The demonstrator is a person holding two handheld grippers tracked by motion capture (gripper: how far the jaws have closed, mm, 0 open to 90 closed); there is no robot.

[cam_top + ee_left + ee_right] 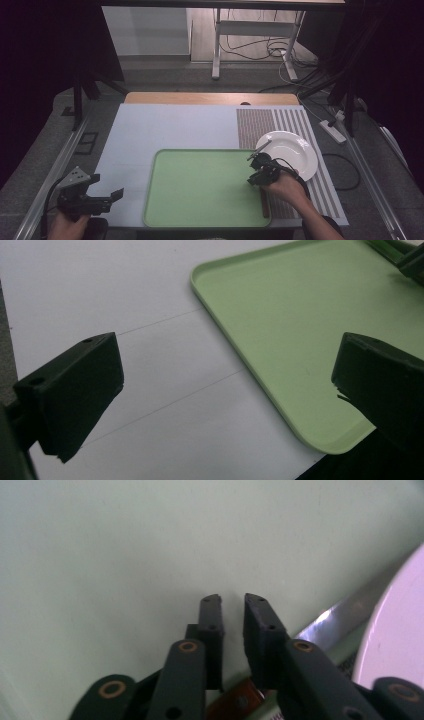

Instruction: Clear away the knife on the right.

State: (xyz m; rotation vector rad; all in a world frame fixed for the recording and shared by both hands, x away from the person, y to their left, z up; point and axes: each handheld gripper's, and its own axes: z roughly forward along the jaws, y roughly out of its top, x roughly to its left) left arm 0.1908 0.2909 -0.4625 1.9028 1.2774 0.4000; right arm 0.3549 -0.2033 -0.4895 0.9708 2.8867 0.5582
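A pale green tray lies at the front middle of the table. Along its right edge lies a knife with a brown handle, its blade tip resting on the rim of a white plate. My right gripper hovers over the knife; in the right gripper view its jaws stand almost together with only the tray seen through the slit, and the knife runs under the right jaw toward the plate. My left gripper is open at the front left, left of the tray, holding nothing.
A pale cloth covers the table, with a brown striped mat under the plate at the right. A wooden table edge shows at the back. Cables and a power strip lie on the floor to the right.
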